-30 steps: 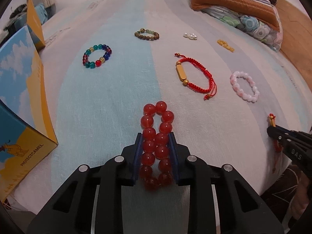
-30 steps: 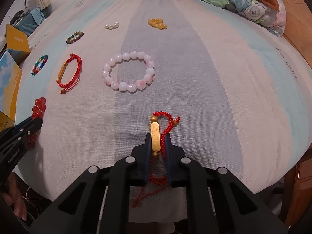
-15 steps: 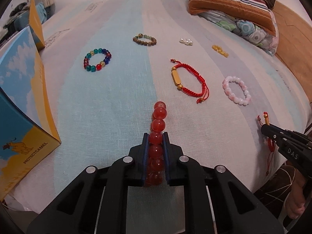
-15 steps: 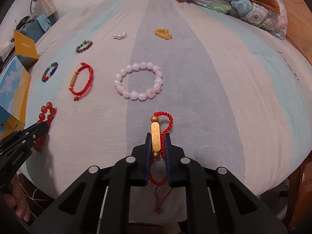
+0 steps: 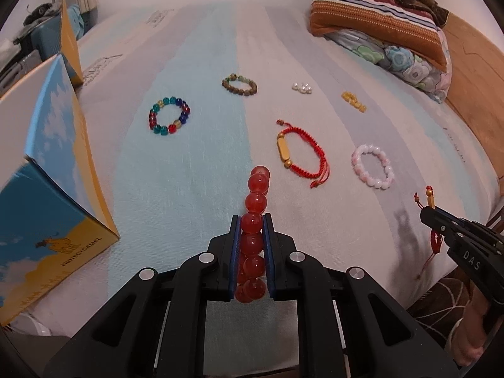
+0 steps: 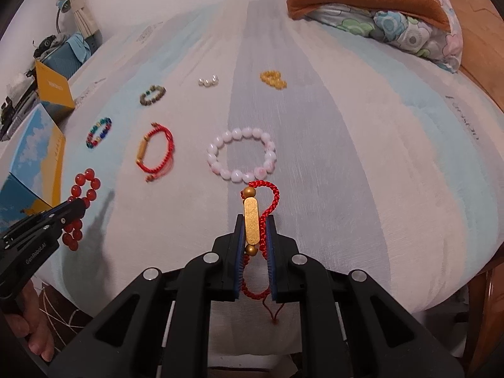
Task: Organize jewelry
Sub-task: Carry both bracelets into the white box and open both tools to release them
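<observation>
On the striped bedsheet (image 5: 195, 170), the blue-and-yellow cardboard box (image 5: 47, 189) stood left, the striped pillow (image 5: 375, 15) far right, and the pink bead bracelet (image 5: 373, 166) right of the red cord bracelet (image 5: 299, 152).

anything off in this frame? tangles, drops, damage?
Nothing stands out. Left gripper clamps the red bead bracelet, right gripper the red cord bracelet; the other bracelets lie apart on the bedsheet.
</observation>
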### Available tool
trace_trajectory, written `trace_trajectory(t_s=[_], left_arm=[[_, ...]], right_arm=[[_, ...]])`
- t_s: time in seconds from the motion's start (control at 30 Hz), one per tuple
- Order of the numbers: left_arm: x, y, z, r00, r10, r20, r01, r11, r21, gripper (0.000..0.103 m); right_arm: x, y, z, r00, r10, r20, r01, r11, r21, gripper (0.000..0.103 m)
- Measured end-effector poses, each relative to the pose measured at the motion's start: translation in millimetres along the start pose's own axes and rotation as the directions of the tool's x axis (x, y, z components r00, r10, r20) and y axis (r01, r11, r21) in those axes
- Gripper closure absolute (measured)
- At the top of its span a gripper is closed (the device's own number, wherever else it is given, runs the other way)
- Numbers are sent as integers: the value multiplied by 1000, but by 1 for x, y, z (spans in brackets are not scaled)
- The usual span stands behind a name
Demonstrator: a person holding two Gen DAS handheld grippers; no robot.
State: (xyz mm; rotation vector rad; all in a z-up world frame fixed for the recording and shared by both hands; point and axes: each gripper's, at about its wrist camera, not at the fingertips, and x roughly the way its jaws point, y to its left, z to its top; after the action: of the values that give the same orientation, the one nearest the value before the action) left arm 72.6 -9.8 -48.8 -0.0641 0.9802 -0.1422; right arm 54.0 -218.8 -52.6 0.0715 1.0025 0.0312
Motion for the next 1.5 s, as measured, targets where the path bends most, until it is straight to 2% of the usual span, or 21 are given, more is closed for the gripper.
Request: trace_trajectory(t_s=[0.23,0.47,0.7,0.9,1.2,1.5], left_arm=[[-21,5,11,1000,4,21,-4,1000,2,90],[-50,16,28,998,21,60,-21,1000,-9,90],[-90,37,51,992,32,121,-27,999,-38,90],[-126,76,60,982,91,167,-76,993,-94,90],[-158,155,44,965,212,158,-175,960,-216,90],[-165,233,12,942,326,79,-282,897,-340,90]], right_arm=[[-20,17,18,999,38,21,-38,999,-13,91],[-45,55,48,995,69,65,-66,996,-56,91],[-63,110,79,989,109,99,-96,987,-132,91],[-75,181,96,976,187,110,-158,960,-230,91],[-80,289,88,953,296,70,-251,894,-372,91],[-58,366,66,932,359,-56,-346,830,-437,91]])
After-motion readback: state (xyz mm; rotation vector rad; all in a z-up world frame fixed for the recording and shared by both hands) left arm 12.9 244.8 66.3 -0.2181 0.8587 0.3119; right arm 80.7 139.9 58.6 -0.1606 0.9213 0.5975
